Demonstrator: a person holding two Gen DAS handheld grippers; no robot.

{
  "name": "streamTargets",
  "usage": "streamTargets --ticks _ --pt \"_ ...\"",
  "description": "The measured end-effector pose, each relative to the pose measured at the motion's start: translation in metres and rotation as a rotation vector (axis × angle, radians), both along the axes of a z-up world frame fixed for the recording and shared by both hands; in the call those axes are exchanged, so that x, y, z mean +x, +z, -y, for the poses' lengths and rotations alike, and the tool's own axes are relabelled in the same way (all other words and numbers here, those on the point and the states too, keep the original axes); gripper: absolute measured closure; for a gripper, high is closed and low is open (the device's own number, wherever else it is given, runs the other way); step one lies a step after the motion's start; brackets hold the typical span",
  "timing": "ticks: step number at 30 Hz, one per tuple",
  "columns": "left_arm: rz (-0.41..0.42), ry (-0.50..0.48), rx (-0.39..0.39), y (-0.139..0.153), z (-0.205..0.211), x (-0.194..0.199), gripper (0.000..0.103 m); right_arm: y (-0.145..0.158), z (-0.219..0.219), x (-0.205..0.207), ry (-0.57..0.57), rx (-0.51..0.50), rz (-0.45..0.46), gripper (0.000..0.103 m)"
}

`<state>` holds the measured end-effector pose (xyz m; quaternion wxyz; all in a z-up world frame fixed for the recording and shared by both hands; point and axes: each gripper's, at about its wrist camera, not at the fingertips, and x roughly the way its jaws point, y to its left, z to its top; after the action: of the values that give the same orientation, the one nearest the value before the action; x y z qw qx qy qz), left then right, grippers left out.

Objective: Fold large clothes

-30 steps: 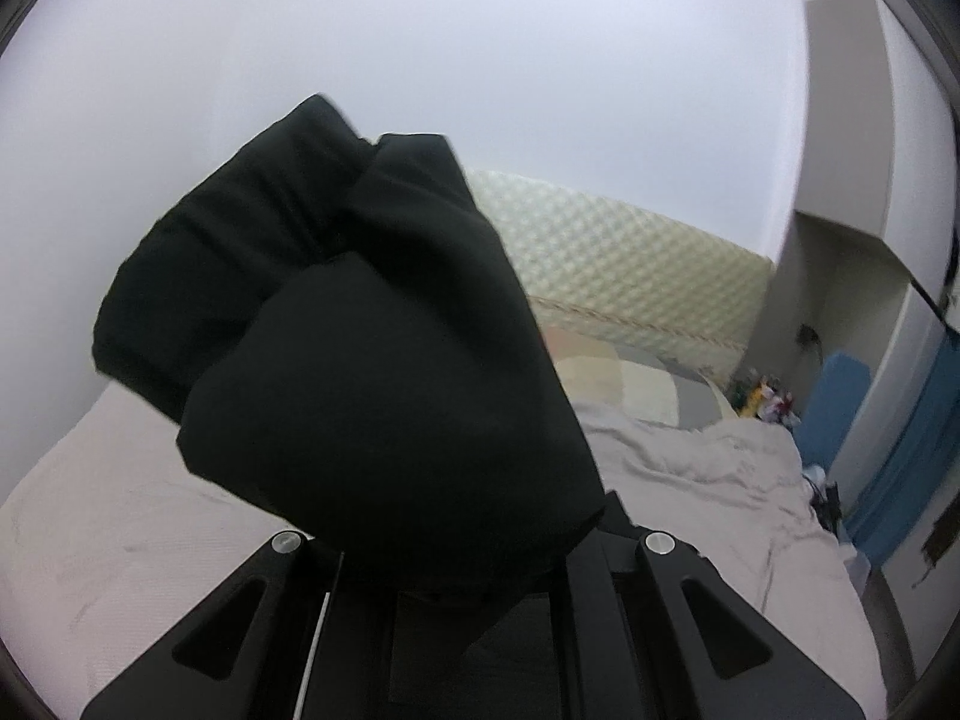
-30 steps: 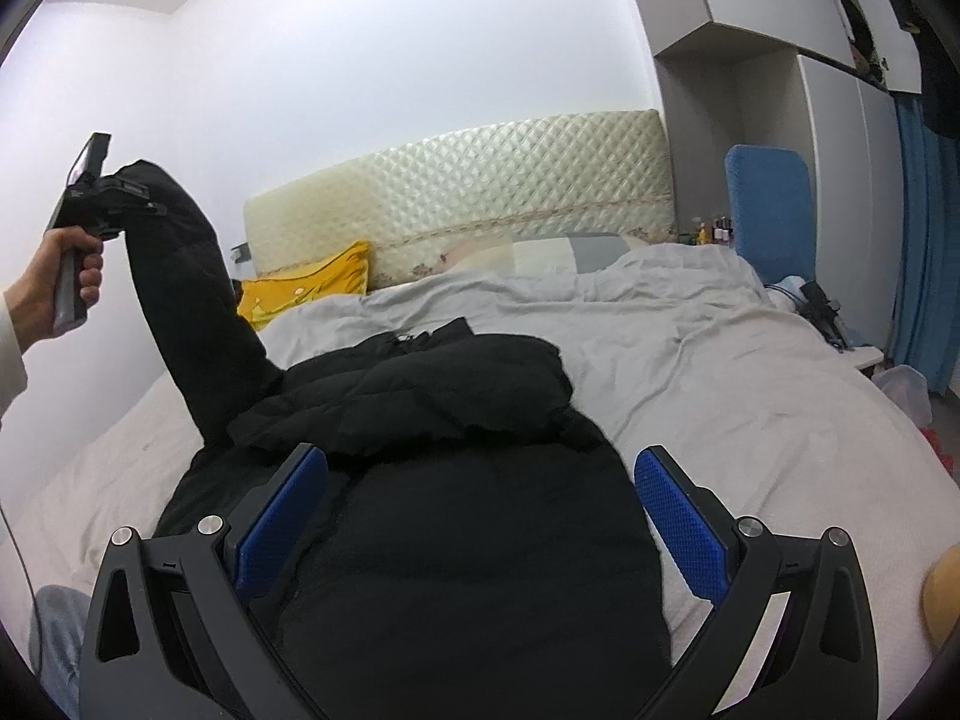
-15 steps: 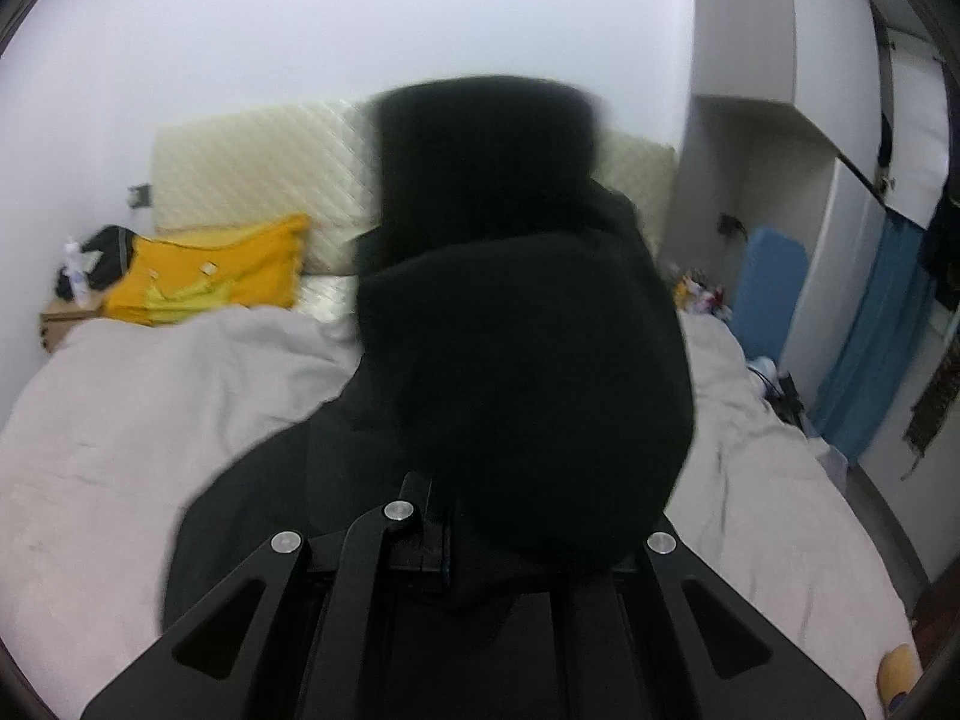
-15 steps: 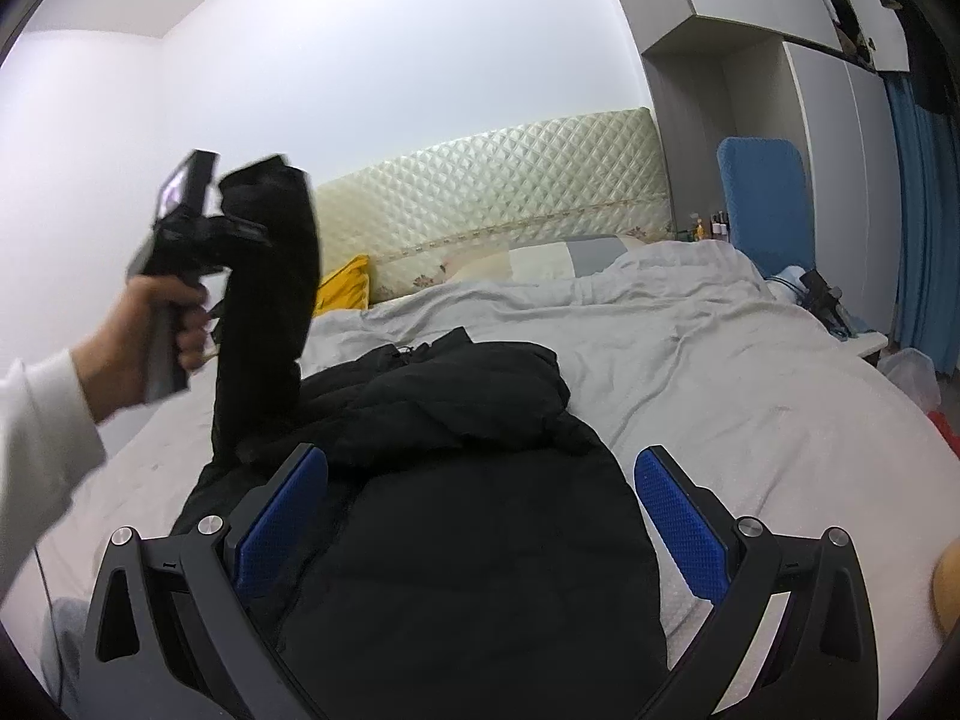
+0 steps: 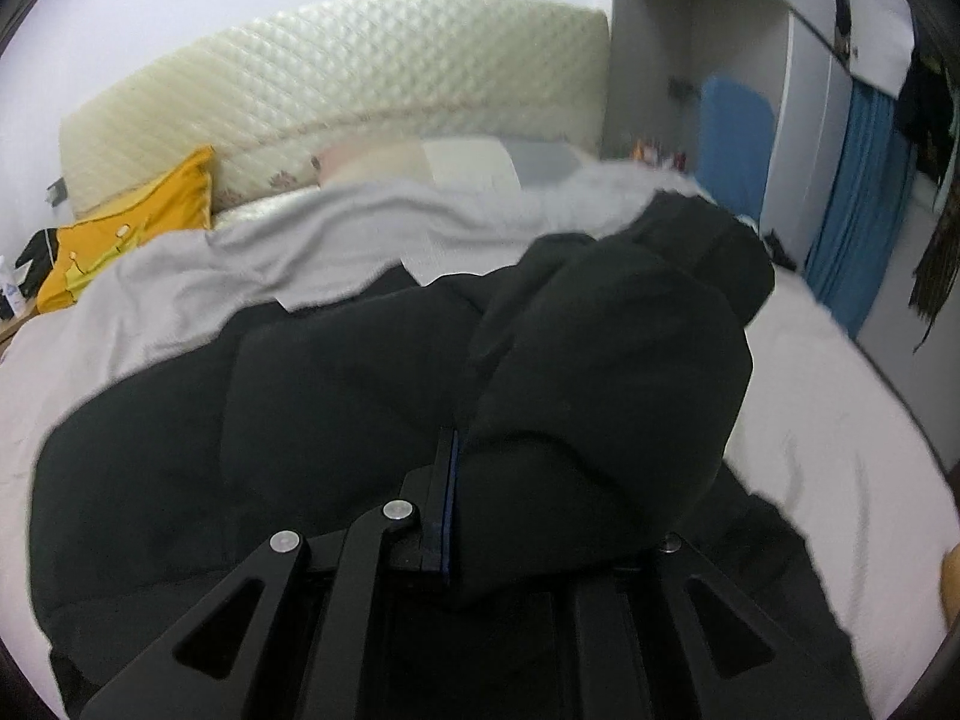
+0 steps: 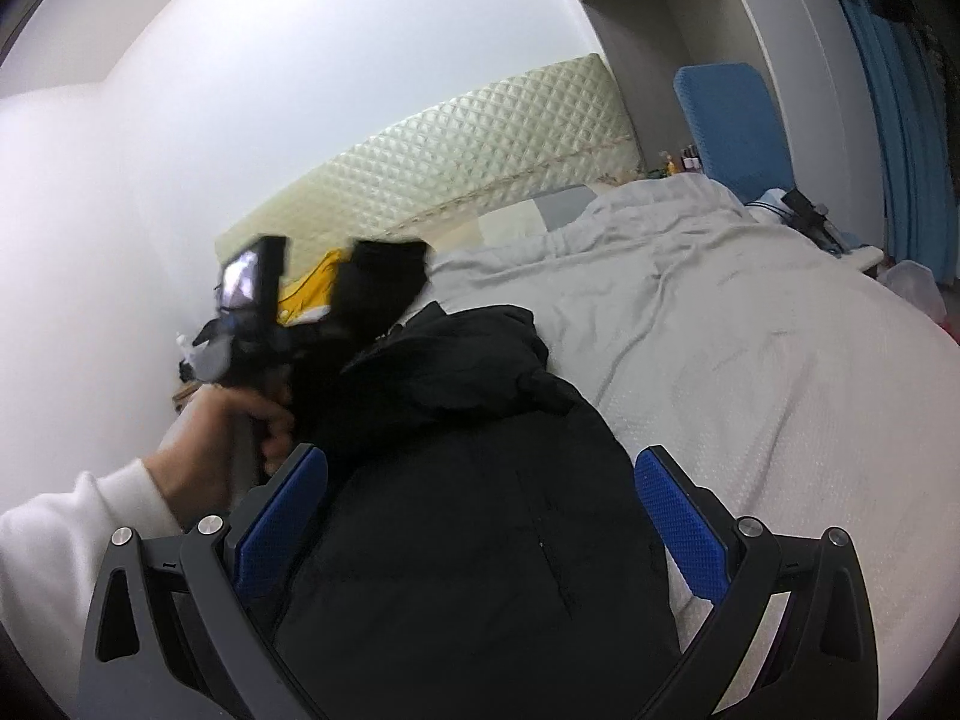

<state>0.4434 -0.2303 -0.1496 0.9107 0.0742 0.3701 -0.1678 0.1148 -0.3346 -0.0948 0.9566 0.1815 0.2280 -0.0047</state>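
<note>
A black puffer jacket [image 6: 480,480] lies spread on the grey bed cover [image 6: 750,360]. It also shows in the left wrist view [image 5: 270,420]. My left gripper [image 5: 480,480] is shut on the jacket's sleeve [image 5: 612,372], which bulges over the fingers and hides the right one. In the right wrist view the left gripper [image 6: 324,324] holds the sleeve end [image 6: 384,276] low over the jacket's left shoulder. My right gripper [image 6: 480,516] is open and empty just above the jacket's lower body, with its blue pads [image 6: 678,516] wide apart.
A quilted cream headboard [image 5: 336,78] and a yellow pillow [image 5: 132,222] are at the far end. A blue chair [image 6: 726,120], blue curtain [image 5: 852,210] and white wardrobe [image 5: 810,60] stand to the right. The white wall is on the left.
My left gripper has swung the sleeve down from high in the air and across toward the jacket's body. My right gripper has stayed open over the jacket's lower part.
</note>
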Motion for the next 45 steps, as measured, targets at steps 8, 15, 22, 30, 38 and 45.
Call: streamTargets --ticks 8,15,22,30,38,45 --pt "-0.042 -0.047 0.097 -0.033 0.005 0.007 0.063 -0.007 0.002 0.009 0.008 0.004 -0.002 0.0" --pt "-0.075 -0.053 0.071 -0.019 0.001 -0.001 0.045 -0.006 -0.001 0.01 0.002 -0.011 0.002 0.0" --pt "-0.071 -0.052 -0.002 0.024 -0.026 -0.035 0.029 -0.002 -0.012 0.01 0.01 -0.07 0.033 0.0" --pt "0.072 0.013 -0.066 0.102 -0.097 -0.076 0.027 0.014 -0.028 0.016 0.051 -0.084 0.066 0.0" --pt "0.237 0.126 -0.04 0.15 -0.169 -0.098 0.027 0.063 -0.067 0.06 0.124 -0.202 0.16 0.0" --pt "0.214 0.201 -0.034 0.119 -0.205 -0.072 0.027 0.062 -0.085 0.148 0.197 -0.22 0.124 0.006"
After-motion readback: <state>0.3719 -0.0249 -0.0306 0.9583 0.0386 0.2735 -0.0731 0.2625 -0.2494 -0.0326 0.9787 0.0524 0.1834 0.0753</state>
